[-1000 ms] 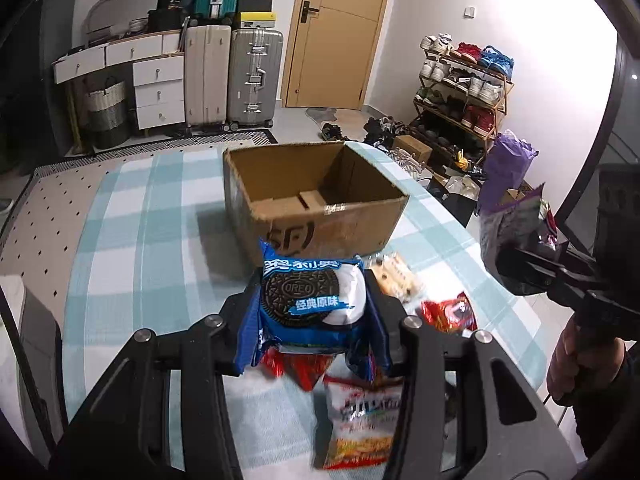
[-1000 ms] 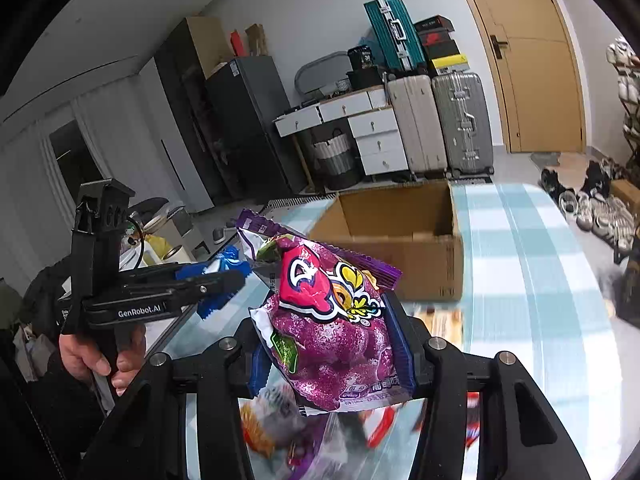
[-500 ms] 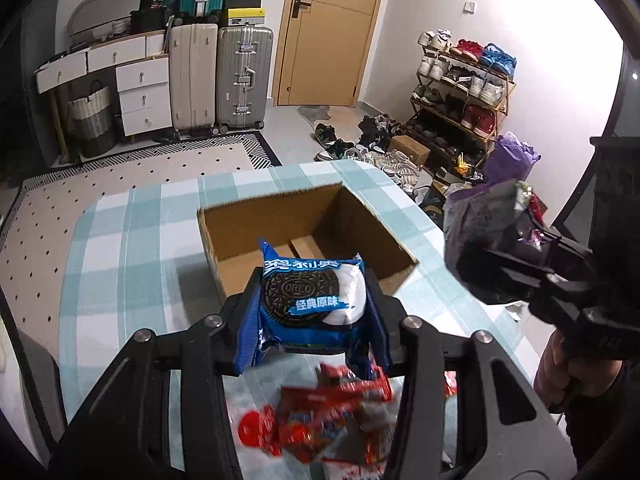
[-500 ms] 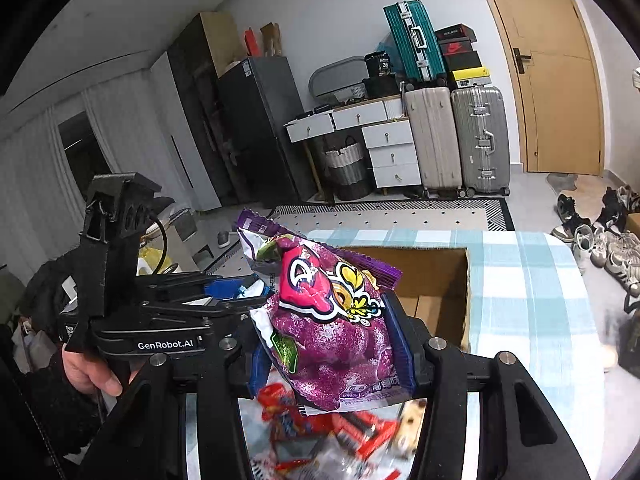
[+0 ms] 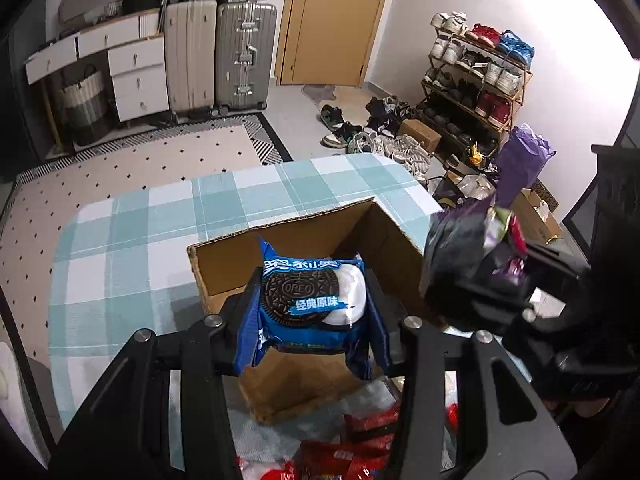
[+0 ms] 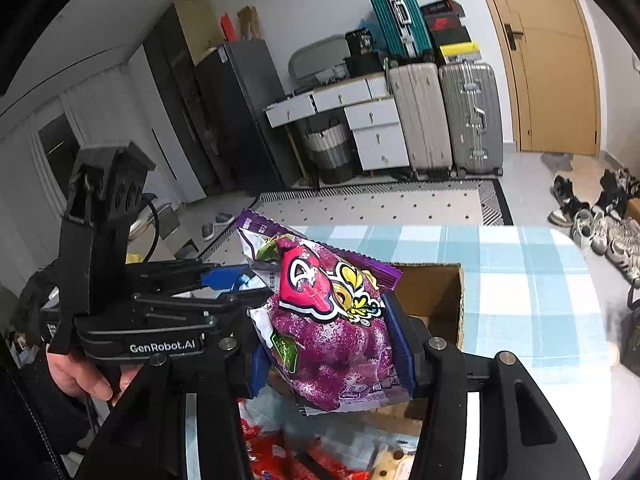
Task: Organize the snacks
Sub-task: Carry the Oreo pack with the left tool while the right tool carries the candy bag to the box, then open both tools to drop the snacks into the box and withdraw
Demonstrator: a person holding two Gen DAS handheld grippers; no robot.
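1. Over the near half of the cardboard box (image 5: 288, 384), the left claw (image 5: 314, 312) is clamped on a blue Oreo packet (image 5: 312, 304), one pad on each side edge of the wrapper; printed face toward the camera, packet upright.
2. Right claw (image 6: 328, 344) is clamped on a purple candy bag (image 6: 332, 320); blue pads press its two sides, and the bag's top corner tilts up toward the left of the frame.
3. Box sits on the table (image 5: 132, 240), which carries a blue-and-white checked cloth. Flaps open, interior bare as far as it shows. In the right wrist view the purple bag hangs in front of the box's open mouth (image 6: 436, 300).
4. Claws are close together, side by side: in the left wrist view the right claw with its bag (image 5: 472, 256) sits just right of the box's right wall; in the right wrist view the left claw's body shows at left, a hand (image 6: 84, 376) gripping its handle.
5. Loose red snack wrappers (image 5: 360, 440) lie on the table just in front of the box, below both claws.
6. Background: suitcases (image 5: 244, 56), white drawers, wooden door, a shoe rack (image 5: 480, 80) along the wall.
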